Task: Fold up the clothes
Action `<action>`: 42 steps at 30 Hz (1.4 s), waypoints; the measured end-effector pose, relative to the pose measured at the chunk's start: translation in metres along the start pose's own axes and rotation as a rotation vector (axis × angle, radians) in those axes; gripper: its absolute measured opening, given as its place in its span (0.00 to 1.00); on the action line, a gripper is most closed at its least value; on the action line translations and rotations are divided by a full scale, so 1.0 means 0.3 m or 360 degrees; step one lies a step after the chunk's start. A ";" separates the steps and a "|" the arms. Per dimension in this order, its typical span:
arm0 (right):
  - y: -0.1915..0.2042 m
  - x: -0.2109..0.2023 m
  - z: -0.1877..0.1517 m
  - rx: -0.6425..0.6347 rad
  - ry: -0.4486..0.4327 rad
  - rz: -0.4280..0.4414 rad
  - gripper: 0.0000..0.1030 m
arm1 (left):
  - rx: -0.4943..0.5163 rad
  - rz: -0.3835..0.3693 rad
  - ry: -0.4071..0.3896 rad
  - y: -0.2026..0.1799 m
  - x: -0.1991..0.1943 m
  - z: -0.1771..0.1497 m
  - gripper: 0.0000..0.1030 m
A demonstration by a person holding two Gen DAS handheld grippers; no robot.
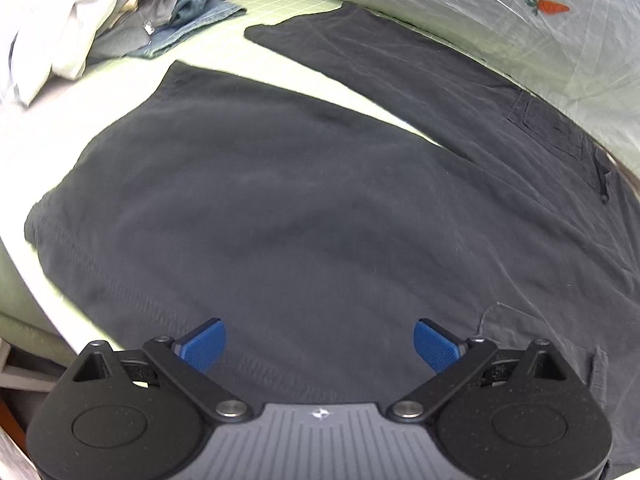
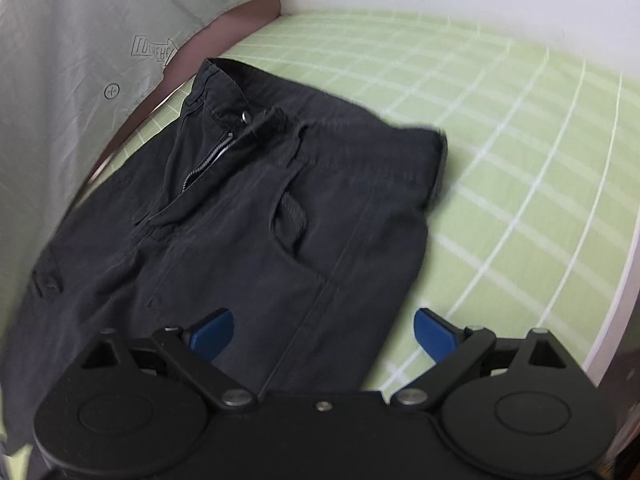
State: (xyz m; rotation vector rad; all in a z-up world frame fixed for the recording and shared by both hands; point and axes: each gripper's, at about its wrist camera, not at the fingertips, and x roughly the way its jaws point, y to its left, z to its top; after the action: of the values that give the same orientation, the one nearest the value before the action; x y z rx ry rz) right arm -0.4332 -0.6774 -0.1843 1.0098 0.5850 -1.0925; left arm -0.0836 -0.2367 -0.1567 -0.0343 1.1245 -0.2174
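Dark grey trousers (image 1: 280, 200) lie spread flat on a light green checked bed sheet (image 1: 280, 0), the two legs splayed apart and running away from me. My left gripper (image 1: 320, 344) hovers open just above the near leg, its blue pads (image 1: 204, 346) wide apart with nothing between them. In the right wrist view the trousers' waistband end (image 2: 248, 184) shows an open zip and button, a front pocket and a belt loop. My right gripper (image 2: 324, 332) is open over the trousers' right side edge, one blue pad (image 2: 434, 334) above the sheet (image 2: 520, 140).
A heap of other clothes (image 1: 120, 12), white, beige, grey and denim, sits at the far left of the bed. A pale grey printed cloth (image 1: 500, 20) with a carrot motif hangs along the far side. The bed's white edge (image 2: 612, 300) runs down the right.
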 end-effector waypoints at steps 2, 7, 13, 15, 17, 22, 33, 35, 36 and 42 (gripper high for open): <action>-0.006 -0.008 -0.018 0.0048 0.0010 0.0078 0.95 | -0.0034 -0.0050 -0.0004 0.020 -0.009 -0.008 0.97; -0.005 -0.011 -0.061 0.0226 0.0102 0.0307 0.96 | -0.0122 -0.0167 -0.0007 0.069 -0.027 -0.024 0.97; -0.006 -0.004 -0.127 0.0465 0.0263 0.0538 0.96 | -0.0229 -0.0236 0.0024 0.141 -0.015 -0.015 0.97; -0.007 0.003 -0.155 0.0570 0.0315 0.0616 0.96 | -0.0255 -0.0265 0.0029 0.165 -0.012 -0.013 0.97; 0.003 0.011 -0.184 0.0628 0.0349 0.0668 0.96 | -0.0300 -0.0313 0.0024 0.199 -0.011 -0.006 0.97; 0.048 0.011 -0.237 0.0668 0.0368 0.0709 0.96 | -0.0428 -0.0409 0.0017 0.293 0.001 0.017 0.97; 0.106 0.002 -0.351 0.0849 0.0280 0.0717 0.97 | -0.0606 -0.0516 0.0142 0.515 0.036 0.078 0.96; 0.113 -0.004 -0.369 0.0872 0.0261 0.0717 0.97 | -0.0581 -0.0547 0.0184 0.538 0.041 0.090 0.96; 0.115 -0.009 -0.378 0.0880 0.0247 0.0716 0.98 | -0.0568 -0.0552 0.0198 0.545 0.041 0.094 0.96; 0.126 -0.023 -0.409 0.0906 0.0209 0.0695 0.98 | -0.0553 -0.0543 0.0239 0.586 0.034 0.112 0.96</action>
State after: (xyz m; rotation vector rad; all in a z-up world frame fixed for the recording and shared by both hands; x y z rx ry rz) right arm -0.3916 -0.5612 -0.2200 1.6248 0.1311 -0.8136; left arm -0.0218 -0.0693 -0.1753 -0.5287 1.2924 -0.3298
